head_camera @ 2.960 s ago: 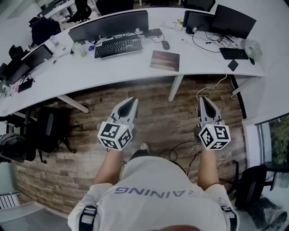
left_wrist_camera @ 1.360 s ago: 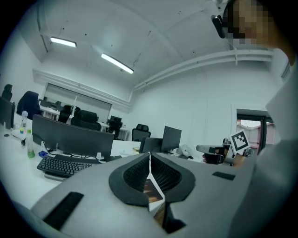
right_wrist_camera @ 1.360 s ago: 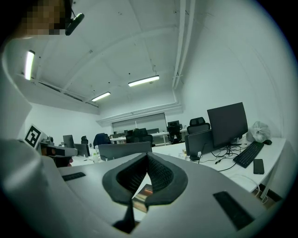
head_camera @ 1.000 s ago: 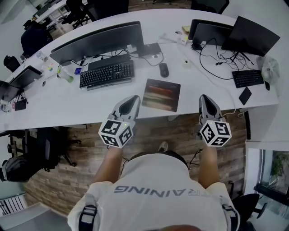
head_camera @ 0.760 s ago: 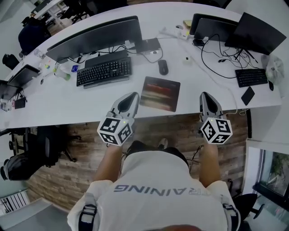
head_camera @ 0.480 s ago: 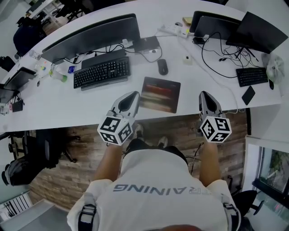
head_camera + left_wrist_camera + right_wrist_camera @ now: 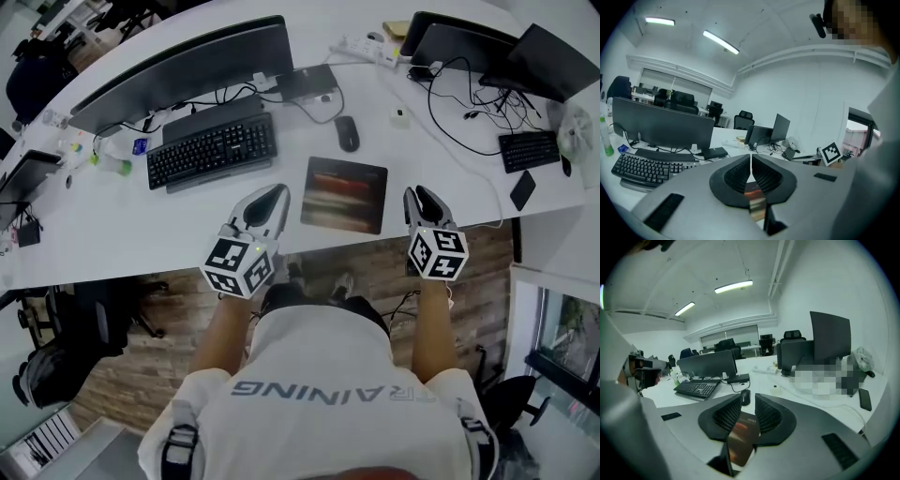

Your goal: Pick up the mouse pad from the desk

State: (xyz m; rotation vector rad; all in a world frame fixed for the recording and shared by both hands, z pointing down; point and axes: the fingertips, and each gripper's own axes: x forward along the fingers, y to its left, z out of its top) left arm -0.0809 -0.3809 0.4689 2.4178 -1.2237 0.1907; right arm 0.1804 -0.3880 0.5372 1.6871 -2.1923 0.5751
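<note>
On the white desk (image 7: 141, 220), as the head view shows it, the mouse pad (image 7: 344, 194) lies flat near the front edge. A mouse (image 7: 348, 133) sits just behind the pad, and a keyboard (image 7: 212, 150) lies well off to its left. The left gripper (image 7: 275, 192) hangs just left of the mouse pad and the right gripper (image 7: 418, 194) just right of it. Neither touches the pad.

From the left gripper view, the jaws are pressed together tip to tip with nothing between them. A strip of the mouse pad (image 7: 754, 194) shows through the opening lower down, beyond the jaws. The keyboard and a dark monitor (image 7: 663, 127) stand to the pad's left.

From the right gripper view, the jaws stand slightly apart and are opening, with nothing pinched between them. The mouse pad (image 7: 743, 427) lies on the desk beyond and below them. The mouse shows in the gap between the tips, just behind the pad.
</note>
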